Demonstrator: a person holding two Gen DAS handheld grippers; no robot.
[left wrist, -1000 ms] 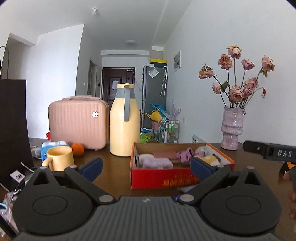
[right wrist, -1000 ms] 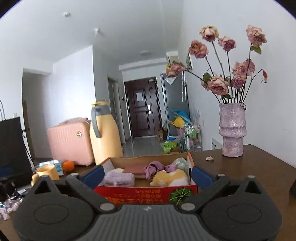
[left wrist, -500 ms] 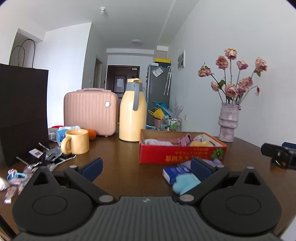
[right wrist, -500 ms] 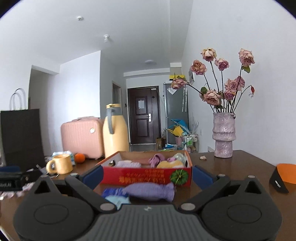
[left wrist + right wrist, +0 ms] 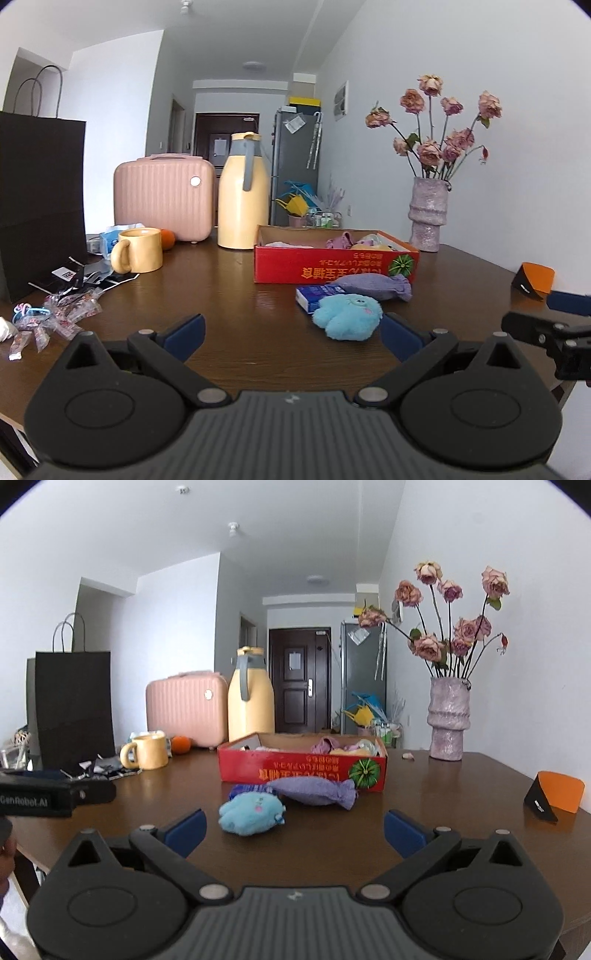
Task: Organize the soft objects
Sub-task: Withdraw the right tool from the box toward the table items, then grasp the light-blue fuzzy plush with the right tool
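A red cardboard box (image 5: 334,265) (image 5: 301,771) holds several soft items, pink, purple and yellow. In front of it on the brown table lie a light blue plush toy (image 5: 347,315) (image 5: 250,812), a purple candy-shaped pillow (image 5: 373,287) (image 5: 314,791) and a blue packet (image 5: 312,297). My left gripper (image 5: 291,334) is open and empty, a little short of the blue toy. My right gripper (image 5: 294,829) is open and empty, just before the toy. Each gripper shows at the edge of the other's view.
A yellow mug (image 5: 138,250), an orange (image 5: 168,239), a pink case (image 5: 164,197), a yellow thermos (image 5: 243,192) and a black paper bag (image 5: 40,199) stand at the left. Candy wrappers (image 5: 59,319) lie at the front left. A vase of roses (image 5: 447,718) and an orange-black card (image 5: 554,795) are at the right.
Both grippers have pulled back from the box toward the table's near edge. The blue toy, purple pillow and blue packet have come into view in front of the box.
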